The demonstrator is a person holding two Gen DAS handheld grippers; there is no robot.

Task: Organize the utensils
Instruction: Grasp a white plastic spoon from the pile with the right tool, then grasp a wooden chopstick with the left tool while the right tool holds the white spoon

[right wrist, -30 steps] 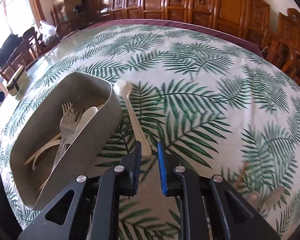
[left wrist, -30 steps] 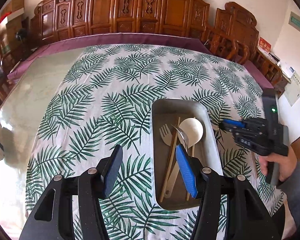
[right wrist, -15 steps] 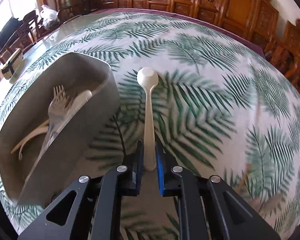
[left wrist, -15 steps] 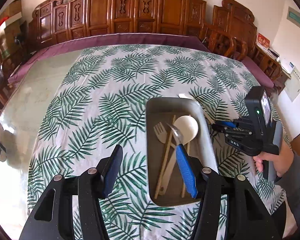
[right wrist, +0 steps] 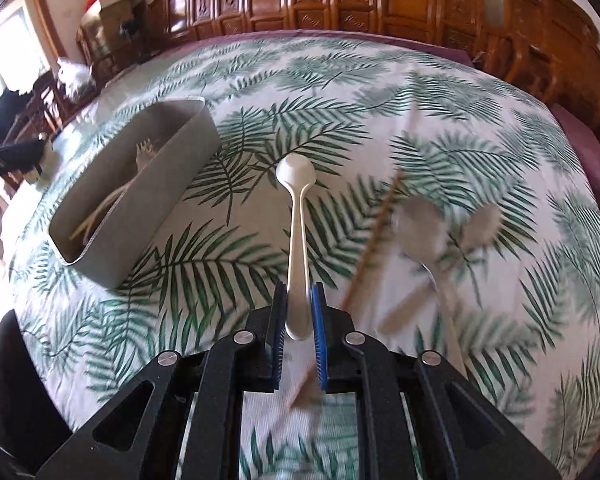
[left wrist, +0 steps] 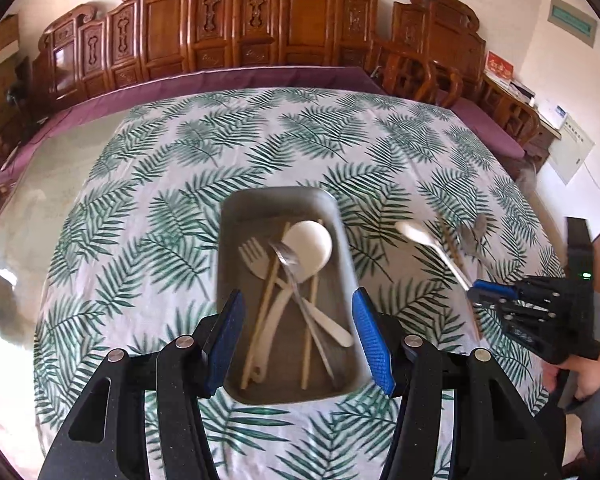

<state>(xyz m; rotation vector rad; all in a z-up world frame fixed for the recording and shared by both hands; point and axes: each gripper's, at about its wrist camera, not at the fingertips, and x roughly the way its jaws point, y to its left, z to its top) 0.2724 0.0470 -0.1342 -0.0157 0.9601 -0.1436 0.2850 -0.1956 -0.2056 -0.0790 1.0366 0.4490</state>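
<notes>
Now right gripper [right wrist: 299,322] clamps white spoon [right wrist: 298,216] by its handle, bowl forward, for binning. Left gripper [left wrist: 298,342] gapes empty over gray tray [left wrist: 342,240], which sits left of the right tongs.

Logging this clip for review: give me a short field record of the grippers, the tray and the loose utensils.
right gripper: shut on white spoon by its handle, lifted off the tablecloth
left gripper: open, empty, above the tray's near end
tray: grey, holds fork, ladle, chopsticks, metal spoon
loose utensils: chopstick, two spoons, blurred
</notes>
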